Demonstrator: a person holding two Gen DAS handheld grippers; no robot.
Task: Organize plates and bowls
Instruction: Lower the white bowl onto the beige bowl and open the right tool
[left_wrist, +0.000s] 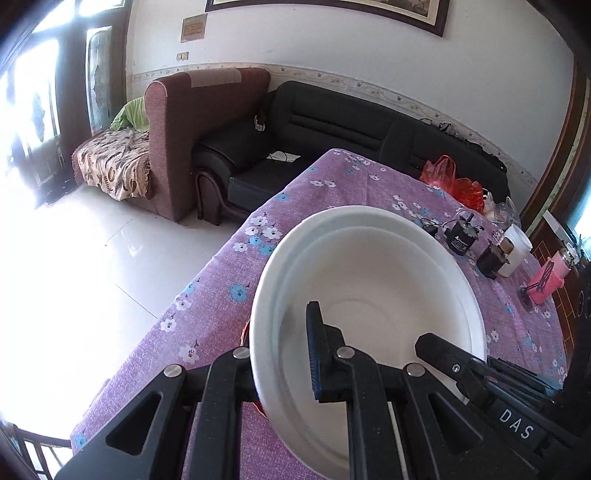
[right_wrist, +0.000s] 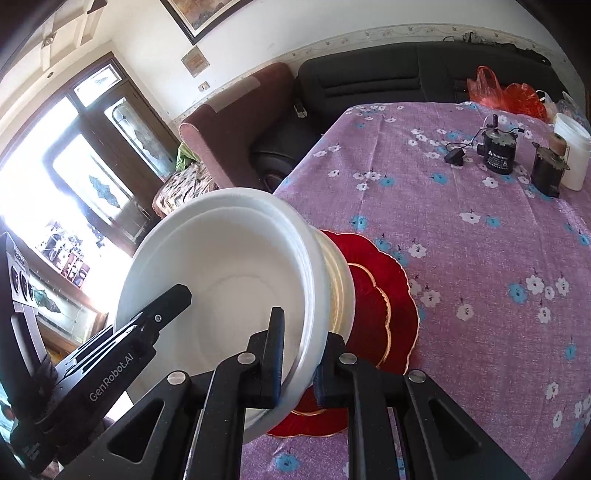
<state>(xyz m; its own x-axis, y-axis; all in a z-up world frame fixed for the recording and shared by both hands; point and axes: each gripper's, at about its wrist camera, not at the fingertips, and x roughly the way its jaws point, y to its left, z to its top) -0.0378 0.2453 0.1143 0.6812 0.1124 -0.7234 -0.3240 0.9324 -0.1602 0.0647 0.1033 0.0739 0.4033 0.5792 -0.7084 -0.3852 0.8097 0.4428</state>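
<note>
A stack of nested white bowls (left_wrist: 369, 280) sits on red scalloped plates with gold rims (right_wrist: 380, 306) on the purple flowered tablecloth (left_wrist: 207, 295). My left gripper (left_wrist: 284, 354) is shut on the near left rim of the bowls, one finger inside and one outside. My right gripper (right_wrist: 299, 354) is shut on the right rim of the same bowls (right_wrist: 236, 273), one finger inside, one outside. In the left wrist view only a sliver of red plate shows under the bowls. Each view shows the other gripper reaching into the bowl.
At the table's far right stand a black motor (right_wrist: 498, 151), a small black adapter (right_wrist: 454, 157), a dark box (right_wrist: 546, 173), a white cup (right_wrist: 572, 151), a pink bottle (left_wrist: 550, 273) and red plastic bags (right_wrist: 509, 92). Sofas and an armchair lie beyond the table edge.
</note>
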